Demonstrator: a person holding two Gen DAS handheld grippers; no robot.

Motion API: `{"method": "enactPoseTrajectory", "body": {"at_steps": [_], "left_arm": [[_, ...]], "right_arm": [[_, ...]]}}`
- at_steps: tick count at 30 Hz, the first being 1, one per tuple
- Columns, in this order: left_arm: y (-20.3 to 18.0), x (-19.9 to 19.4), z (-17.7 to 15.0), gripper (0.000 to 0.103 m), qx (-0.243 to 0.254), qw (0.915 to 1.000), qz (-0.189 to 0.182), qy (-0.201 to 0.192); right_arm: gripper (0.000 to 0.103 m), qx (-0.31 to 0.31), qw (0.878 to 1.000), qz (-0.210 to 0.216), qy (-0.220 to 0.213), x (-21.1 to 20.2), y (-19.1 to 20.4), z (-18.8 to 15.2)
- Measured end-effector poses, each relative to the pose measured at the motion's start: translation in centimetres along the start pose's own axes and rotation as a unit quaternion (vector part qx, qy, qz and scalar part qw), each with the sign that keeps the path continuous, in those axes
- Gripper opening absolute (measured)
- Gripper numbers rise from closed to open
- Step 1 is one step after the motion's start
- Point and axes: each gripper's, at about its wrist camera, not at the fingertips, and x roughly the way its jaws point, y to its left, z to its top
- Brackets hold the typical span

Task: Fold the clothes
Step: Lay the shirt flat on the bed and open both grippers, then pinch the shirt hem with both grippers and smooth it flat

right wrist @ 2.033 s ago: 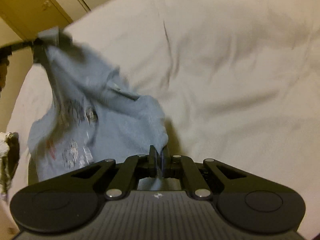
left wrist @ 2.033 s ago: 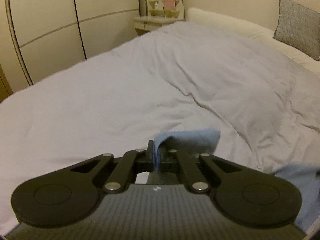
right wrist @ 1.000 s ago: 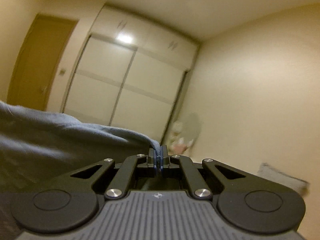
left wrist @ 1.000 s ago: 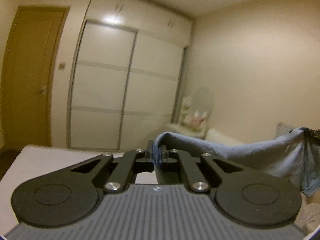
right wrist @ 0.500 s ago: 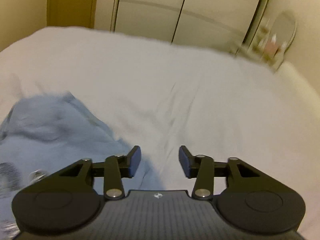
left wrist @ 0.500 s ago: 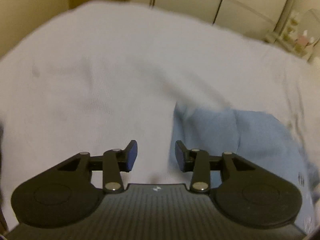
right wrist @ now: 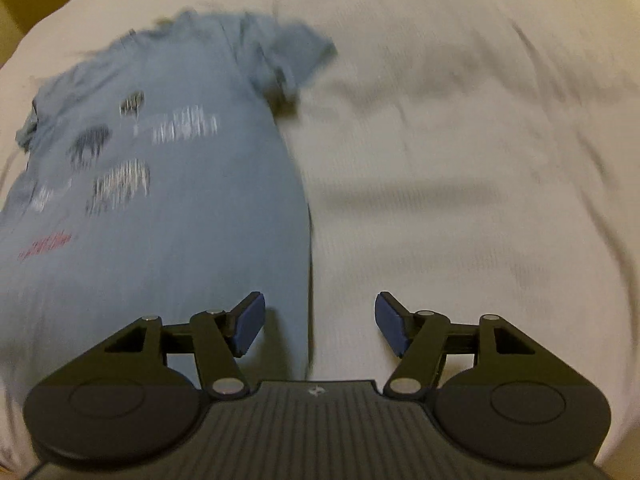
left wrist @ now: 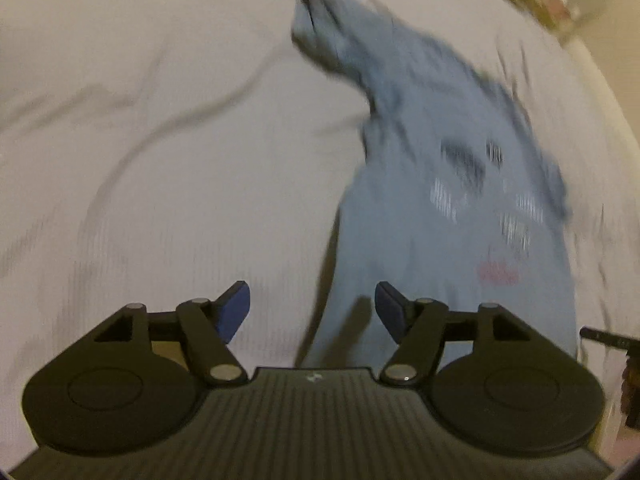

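A blue shirt (right wrist: 168,208) lies print-side up on the white bed (right wrist: 460,160), its sleeves spread toward the far end and its hem nearest the cameras. The left claw (left wrist: 312,312) hangs released above the shirt's left edge near the hem, fingers wide apart and gripping nothing, while the right claw (right wrist: 320,322) hangs equally released over the shirt's right edge, one blue pad (right wrist: 250,322) above the cloth and the other above bare sheet. Both views are blurred.
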Motion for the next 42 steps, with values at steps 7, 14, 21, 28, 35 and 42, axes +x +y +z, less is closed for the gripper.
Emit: {"method": "enactPoseTrajectory", "body": {"at_steps": [7,14,21,28,35,42], "left_arm": [[-0.8,2.0,-2.4,0.005,0.065,0.9937,-0.046,0.079],[0.3,-2.6,-2.9,0.0,0.088,0.9922,-0.078,0.04],[1.0,-3.4,-4.2,0.0,0.097,0.9902,-0.088,0.049],[2.8,-8.8,-6.6,0.0,0.1,0.9918,-0.058,0.056],[5.1,-8.8,-7.7,0.0,0.066,0.995,-0.033,0.067],[2.0,-5.0,-4.4,0.035,0.09,0.9915,-0.086,0.037]], "right_arm": [[0.073,0.039,0.999,0.018,0.023,-1.1,1.5,-8.1],[0.074,0.091,0.995,0.032,-0.015,-1.5,0.8,-10.9],[0.002,0.139,0.987,0.077,-0.011,-1.3,-0.1,-11.3],[0.001,0.082,0.996,0.027,0.007,-9.6,1.6,-12.5],[0.003,0.001,0.998,-0.022,0.063,-7.9,4.0,-14.1],[0.048,0.011,0.998,-0.036,0.049,-6.9,4.2,-12.9]]}}
